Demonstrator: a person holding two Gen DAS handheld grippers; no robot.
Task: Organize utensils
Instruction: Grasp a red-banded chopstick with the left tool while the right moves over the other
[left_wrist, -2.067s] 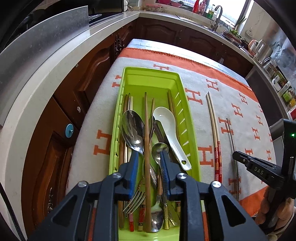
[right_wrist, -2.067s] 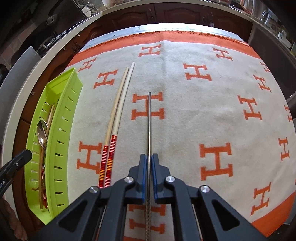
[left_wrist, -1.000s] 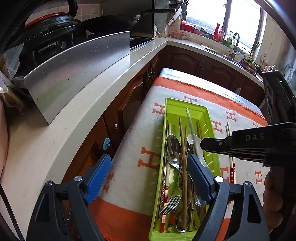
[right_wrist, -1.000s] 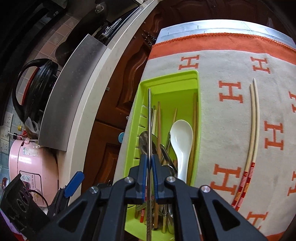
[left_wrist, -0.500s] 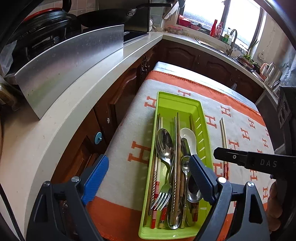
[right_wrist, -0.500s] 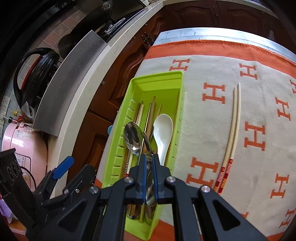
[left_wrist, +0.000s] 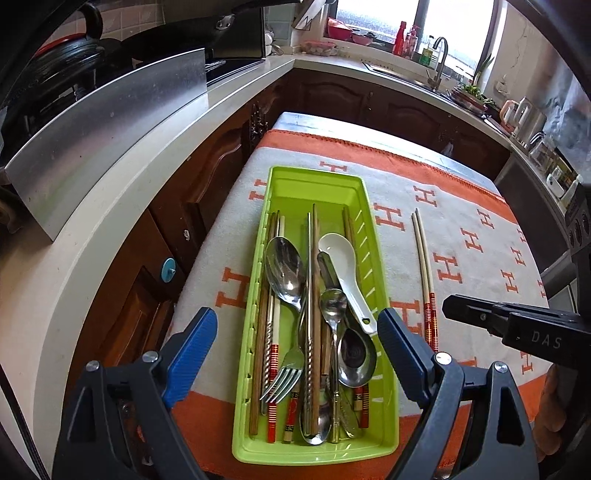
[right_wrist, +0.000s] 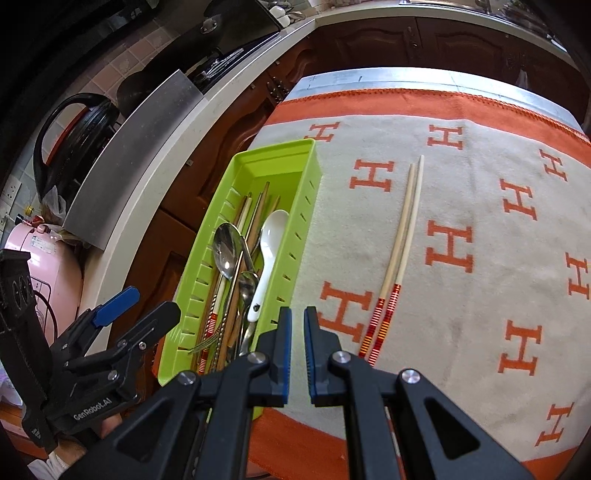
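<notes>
A lime green utensil tray (left_wrist: 295, 181) (right_wrist: 310, 192) lies on the orange and grey cloth. It holds metal spoons (left_wrist: 286, 267), a fork (left_wrist: 282, 380), a white soup spoon (left_wrist: 343, 266) (right_wrist: 269, 251), wooden chopsticks and a metal chopstick (left_wrist: 309, 280). A pair of cream chopsticks with red ends (left_wrist: 423, 266) (right_wrist: 397, 243) lies on the cloth right of the tray. My left gripper (left_wrist: 297, 354) is wide open above the tray's near end, holding nothing. My right gripper (right_wrist: 297, 350) is slightly open and empty, just right of the tray; it also shows in the left wrist view (left_wrist: 517, 325).
The cloth (right_wrist: 480, 229) covers a small table. A white counter (left_wrist: 110, 206) with a steel splash guard (left_wrist: 110, 122) runs along the left, with dark wood cabinets (left_wrist: 207, 192) below. A pink appliance (right_wrist: 40, 266) stands at far left.
My right gripper carried the metal chopstick from the cloth to the tray, let it go there, opened slightly and drew back right. My left gripper opened wide and pulled back.
</notes>
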